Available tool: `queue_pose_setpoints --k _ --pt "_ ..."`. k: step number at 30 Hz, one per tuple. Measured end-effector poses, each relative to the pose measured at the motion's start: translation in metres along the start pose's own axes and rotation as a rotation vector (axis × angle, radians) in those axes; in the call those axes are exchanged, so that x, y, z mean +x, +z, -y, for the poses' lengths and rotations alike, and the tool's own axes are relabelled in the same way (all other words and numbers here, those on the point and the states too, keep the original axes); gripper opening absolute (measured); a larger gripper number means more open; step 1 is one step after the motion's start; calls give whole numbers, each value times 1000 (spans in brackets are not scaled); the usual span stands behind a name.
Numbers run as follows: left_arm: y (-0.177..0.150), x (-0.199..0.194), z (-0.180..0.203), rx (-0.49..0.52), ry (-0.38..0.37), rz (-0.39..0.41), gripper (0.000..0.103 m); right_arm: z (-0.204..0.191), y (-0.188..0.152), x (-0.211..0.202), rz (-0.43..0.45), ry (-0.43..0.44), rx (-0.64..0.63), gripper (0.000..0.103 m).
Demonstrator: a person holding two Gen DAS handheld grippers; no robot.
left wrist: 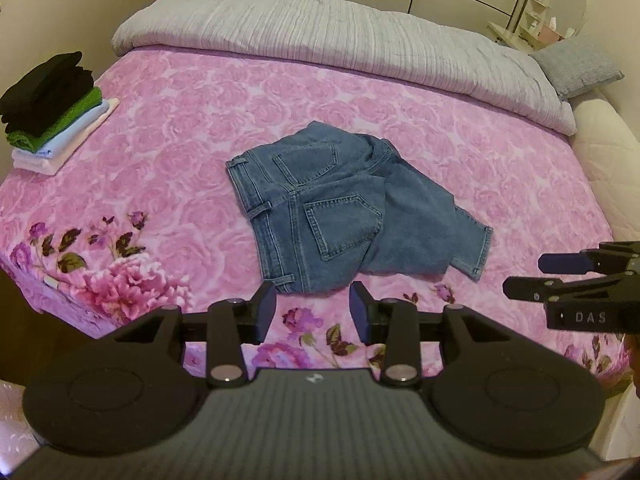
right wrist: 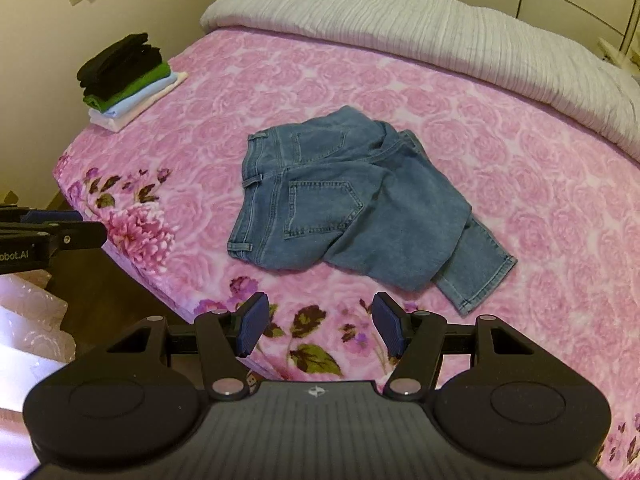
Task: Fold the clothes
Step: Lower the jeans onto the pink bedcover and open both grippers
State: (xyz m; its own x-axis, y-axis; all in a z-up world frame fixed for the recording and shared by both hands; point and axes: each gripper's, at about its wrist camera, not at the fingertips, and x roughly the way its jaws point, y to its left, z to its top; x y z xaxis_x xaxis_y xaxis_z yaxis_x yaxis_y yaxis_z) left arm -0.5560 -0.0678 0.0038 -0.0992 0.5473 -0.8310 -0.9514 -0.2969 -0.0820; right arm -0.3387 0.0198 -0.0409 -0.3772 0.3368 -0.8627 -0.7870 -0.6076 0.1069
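A pair of blue jeans [left wrist: 340, 208] is lying crumpled on the middle of the bed [left wrist: 180, 132], on a pink rose-patterned bedspread. The seat is facing up, with both back pockets showing. The waistband is pointing left, and the legs are bunching over each other toward the right. One hem is reaching out at the near right.

The left tool [left wrist: 313, 312] is hovering over the near edge of the bed, just short of the jeans and not touching them. Its two blue-padded fingers [left wrist: 266, 312] are standing wide apart with nothing between them. In the right wrist view, the left tool is showing only at the left border, beyond the bed edge.

The right tool [right wrist: 316, 326] is likewise hovering above the near flowered border of the bedspread, apart from the denim. Its fingers [right wrist: 252, 328] are spread wide and gripping nothing. In the left wrist view it is entering from the right border, to the right of the jeans.

A stack of folded clothes [left wrist: 52, 108] is sitting at the far left corner of the bed, well apart from the jeans: black on top, then green, light blue and white. A grey ribbed duvet [left wrist: 320, 36] is lying rolled along the far side of the bed.
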Motion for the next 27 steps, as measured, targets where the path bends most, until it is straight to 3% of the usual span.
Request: queue_pose_setpoints --k 11,27 --pt "15 7 -13 18 -3 7 36 -5 17 7 11 -9 51 61" --pt "-5 29 28 0 -11 -57 37 44 -2 14 -38 -32 79 61"
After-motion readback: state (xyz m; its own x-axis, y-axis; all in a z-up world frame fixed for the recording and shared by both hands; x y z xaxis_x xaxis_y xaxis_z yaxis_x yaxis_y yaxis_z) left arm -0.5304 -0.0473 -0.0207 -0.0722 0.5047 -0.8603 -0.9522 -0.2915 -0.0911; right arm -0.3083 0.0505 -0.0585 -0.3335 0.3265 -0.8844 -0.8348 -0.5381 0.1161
